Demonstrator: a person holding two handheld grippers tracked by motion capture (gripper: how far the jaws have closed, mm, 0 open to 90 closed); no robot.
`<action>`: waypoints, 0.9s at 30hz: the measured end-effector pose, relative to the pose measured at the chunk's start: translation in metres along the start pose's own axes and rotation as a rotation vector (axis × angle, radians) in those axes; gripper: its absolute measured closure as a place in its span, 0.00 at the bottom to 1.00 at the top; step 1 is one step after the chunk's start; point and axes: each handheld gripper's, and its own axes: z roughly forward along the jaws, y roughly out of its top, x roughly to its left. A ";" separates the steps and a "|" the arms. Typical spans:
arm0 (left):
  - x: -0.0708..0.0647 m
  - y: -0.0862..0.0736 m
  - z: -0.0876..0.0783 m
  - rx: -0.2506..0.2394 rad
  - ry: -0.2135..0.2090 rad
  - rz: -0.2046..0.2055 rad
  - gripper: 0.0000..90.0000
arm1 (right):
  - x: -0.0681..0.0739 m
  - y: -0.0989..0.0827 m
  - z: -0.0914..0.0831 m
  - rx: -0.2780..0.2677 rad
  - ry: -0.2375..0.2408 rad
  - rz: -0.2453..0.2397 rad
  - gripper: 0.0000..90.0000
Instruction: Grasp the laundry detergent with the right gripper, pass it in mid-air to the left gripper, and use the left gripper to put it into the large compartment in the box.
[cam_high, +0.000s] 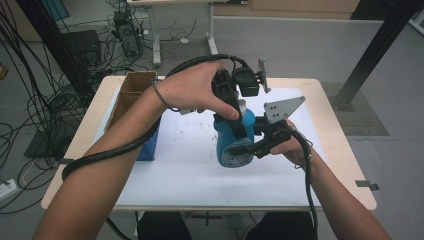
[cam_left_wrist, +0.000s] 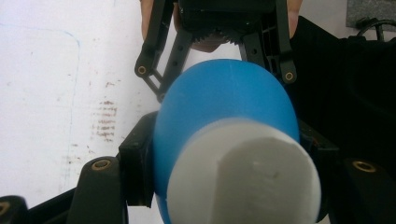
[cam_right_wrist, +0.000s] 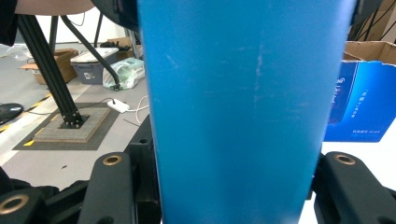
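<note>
A blue bottle (cam_high: 231, 145) with a white cap (cam_high: 242, 106) stands over the white sheet at the table's middle. My left gripper (cam_high: 234, 111) comes down from above and is shut on the bottle's top, just under the cap. In the left gripper view the white cap (cam_left_wrist: 243, 179) sits close to the camera, with the blue shoulder (cam_left_wrist: 224, 98) between the left gripper (cam_left_wrist: 229, 158) jaws. My right gripper (cam_high: 248, 148) reaches in from the right and is shut on the bottle's body. The blue body (cam_right_wrist: 238, 107) stands between the right gripper (cam_right_wrist: 233, 186) jaws.
An open cardboard box (cam_high: 136, 86) and a blue carton (cam_high: 149, 146) stand at the table's left side; the blue carton (cam_right_wrist: 362, 102) is also in the right gripper view. A white sheet (cam_high: 185, 170) with brown specks (cam_high: 200, 125) covers the tabletop. Cables and a black post lie beyond the table.
</note>
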 end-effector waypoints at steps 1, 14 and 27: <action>0.000 0.000 0.000 0.000 -0.001 -0.001 0.42 | 0.000 0.000 0.000 0.000 0.000 0.000 0.49; -0.001 0.000 -0.001 0.001 0.004 -0.005 0.42 | 0.000 0.001 0.001 -0.002 0.003 0.000 0.49; -0.001 -0.001 0.001 0.008 0.012 -0.018 0.42 | -0.002 -0.001 0.002 -0.003 0.011 -0.004 0.49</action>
